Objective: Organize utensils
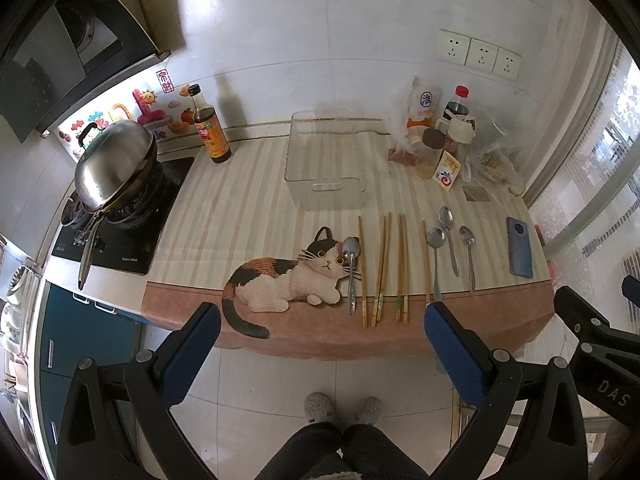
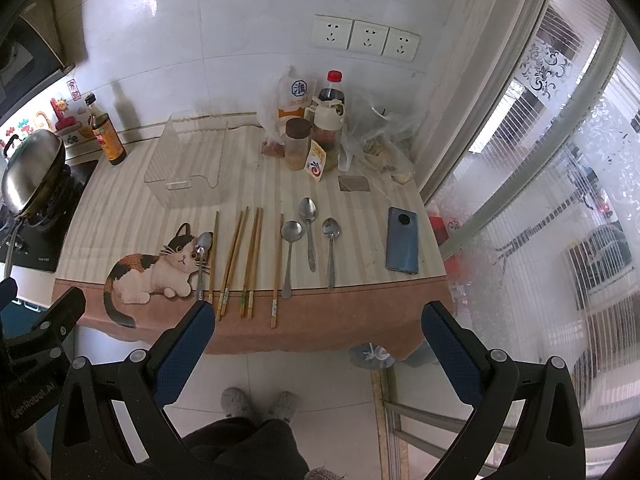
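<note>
Both the left gripper (image 1: 322, 344) and right gripper (image 2: 318, 340) hover wide open and empty off the table's near edge. Chopsticks (image 2: 250, 260) and spoons (image 2: 310, 236) lie handles-near, long axes running toward the clear bin (image 2: 186, 168) beyond; the right gripper sits nearer the three right-hand spoons.

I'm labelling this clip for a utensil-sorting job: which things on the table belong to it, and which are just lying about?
Belong to the job:
- four spoons, e.g. the spoon on the cat picture
- wooden chopsticks
- clear plastic bin, probably where they go

Just lying about:
- phone
- sauce bottle
- jars and bags
- wok
</note>
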`<state>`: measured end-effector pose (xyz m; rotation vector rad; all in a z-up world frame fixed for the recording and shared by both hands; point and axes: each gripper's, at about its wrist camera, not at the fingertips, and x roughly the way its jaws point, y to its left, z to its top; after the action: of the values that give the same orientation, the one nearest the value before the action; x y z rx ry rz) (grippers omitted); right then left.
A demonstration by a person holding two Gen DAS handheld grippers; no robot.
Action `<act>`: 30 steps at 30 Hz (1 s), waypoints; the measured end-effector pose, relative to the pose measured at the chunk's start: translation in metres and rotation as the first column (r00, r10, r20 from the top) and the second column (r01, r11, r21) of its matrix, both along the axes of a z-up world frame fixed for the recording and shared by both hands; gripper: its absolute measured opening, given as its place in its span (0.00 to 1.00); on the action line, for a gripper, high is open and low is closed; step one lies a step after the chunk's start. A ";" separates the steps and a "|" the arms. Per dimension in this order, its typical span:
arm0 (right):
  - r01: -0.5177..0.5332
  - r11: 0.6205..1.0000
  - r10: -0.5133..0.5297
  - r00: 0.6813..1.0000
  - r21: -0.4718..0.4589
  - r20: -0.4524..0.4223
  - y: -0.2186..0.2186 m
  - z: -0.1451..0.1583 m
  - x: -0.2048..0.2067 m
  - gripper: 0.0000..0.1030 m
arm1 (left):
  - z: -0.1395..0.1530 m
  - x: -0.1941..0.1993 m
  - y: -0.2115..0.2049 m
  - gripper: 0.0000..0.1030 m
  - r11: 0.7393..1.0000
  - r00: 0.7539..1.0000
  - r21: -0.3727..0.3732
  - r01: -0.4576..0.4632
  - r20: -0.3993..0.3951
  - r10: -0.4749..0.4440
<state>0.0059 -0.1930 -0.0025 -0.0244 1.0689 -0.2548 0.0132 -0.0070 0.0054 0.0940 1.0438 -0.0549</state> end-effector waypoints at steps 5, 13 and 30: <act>0.000 1.000 0.000 1.000 0.000 0.000 0.000 0.000 0.000 1.00 | 0.001 0.001 -0.001 1.00 1.000 1.000 0.000 0.000 0.001 0.000; -0.001 1.000 0.001 1.000 -0.005 0.006 -0.001 0.000 0.000 1.00 | 0.002 0.002 -0.003 1.00 1.000 1.000 -0.002 0.004 0.001 -0.004; 0.208 0.975 -0.218 0.967 0.081 0.131 -0.027 -0.025 0.017 1.00 | -0.017 0.059 0.010 1.00 0.998 0.981 -0.024 0.061 0.188 -0.055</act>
<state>0.0233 -0.2203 -0.0273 0.1669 0.9403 -0.4094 0.0727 0.0031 -0.0120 0.1006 0.8516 -0.1124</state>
